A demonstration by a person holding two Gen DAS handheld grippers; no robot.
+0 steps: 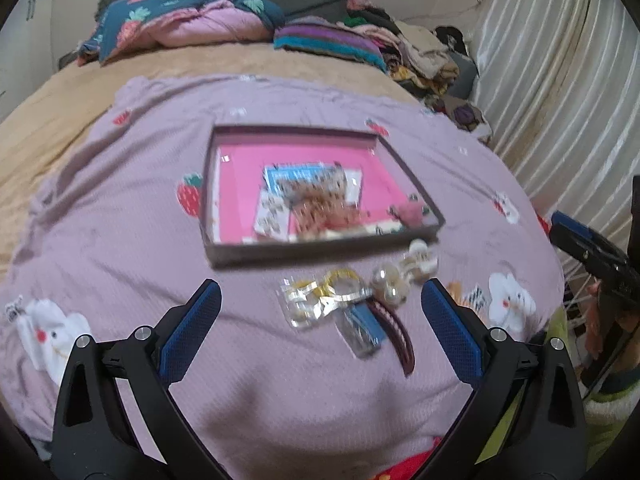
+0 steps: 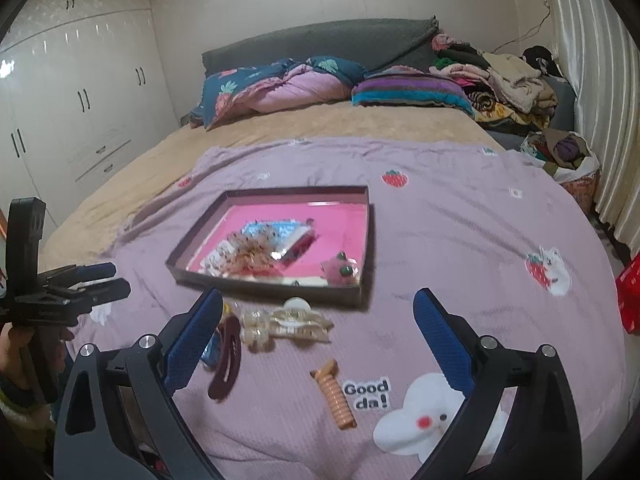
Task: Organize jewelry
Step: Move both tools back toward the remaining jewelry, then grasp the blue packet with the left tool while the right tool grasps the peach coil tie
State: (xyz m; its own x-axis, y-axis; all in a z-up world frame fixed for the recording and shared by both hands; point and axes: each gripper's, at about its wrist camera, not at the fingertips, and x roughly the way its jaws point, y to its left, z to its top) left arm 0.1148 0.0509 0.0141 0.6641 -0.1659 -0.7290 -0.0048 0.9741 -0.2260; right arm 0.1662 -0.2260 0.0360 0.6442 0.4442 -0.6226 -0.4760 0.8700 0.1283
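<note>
A dark tray (image 1: 280,251) with a pink floor lies on the lilac blanket and holds earring cards and a pink plush clip (image 2: 340,270). Loose pieces lie on the blanket just in front of it: gold bangles in clear packets (image 1: 320,300), a pearl clip (image 1: 390,286), a maroon hair clip (image 2: 228,360), a beige claw clip (image 2: 296,322) and an orange spiral clip (image 2: 334,394). My left gripper (image 1: 320,296) hangs open above the bangles. My right gripper (image 2: 318,304) is open too, over the blanket between the claw clip and the spiral clip. Neither holds anything.
The blanket covers the near part of a bed (image 2: 320,128). Folded quilts (image 2: 280,84) and a clothes pile (image 2: 508,80) lie at the far end. A curtain (image 2: 592,80) runs along the right, wardrobes (image 2: 72,100) along the left. A hand holds the left gripper (image 2: 100,280).
</note>
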